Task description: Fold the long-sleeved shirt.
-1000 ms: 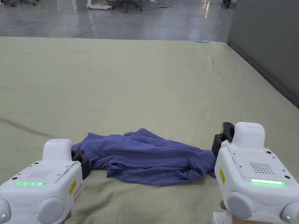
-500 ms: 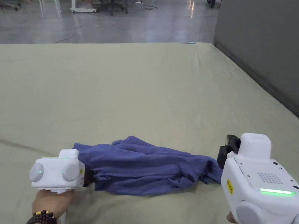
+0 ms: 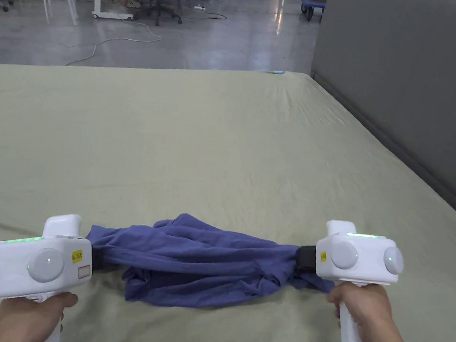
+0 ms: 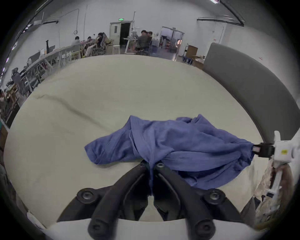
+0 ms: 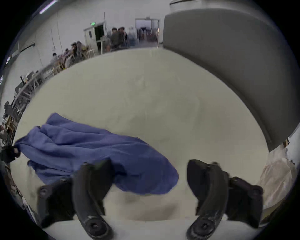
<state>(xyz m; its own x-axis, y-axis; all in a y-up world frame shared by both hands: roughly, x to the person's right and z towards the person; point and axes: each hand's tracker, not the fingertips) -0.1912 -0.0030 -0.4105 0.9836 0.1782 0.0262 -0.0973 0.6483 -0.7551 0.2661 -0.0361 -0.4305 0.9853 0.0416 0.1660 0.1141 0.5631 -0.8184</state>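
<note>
Blue, crumpled cloth is the long-sleeved shirt (image 3: pixel 200 265), bunched in a loose strip on the pale green sheet of the worktop (image 3: pixel 224 144). It lies at the near edge, well apart from the grey panel (image 3: pixel 401 84) that stands along one side of the worktop, and runs crosswise with one end toward the panel and the other away from it.

At the end farther from the grey panel, the left gripper (image 4: pixel 151 165) has its black fingers (image 4: pixel 162 172) drawn together. A fold of blue cloth is pinched between them and runs down through the narrow gap. The left hand (image 3: pixel 28 316) holds its white body low, just off that end of the shirt.

At the end nearer the grey panel sits the right gripper (image 5: pixel 148 168), held by the right hand (image 3: pixel 359 303). In its own view its fingers (image 5: pixel 90 178) stand wide apart. The shirt's rounded edge lies behind the finger farther from the panel and reaches partway into the gap, with bare sheet by the other finger. That view is blurred. In the head view the gripper's black front meets the shirt's end, and whether cloth touches a finger there cannot be told.
</note>
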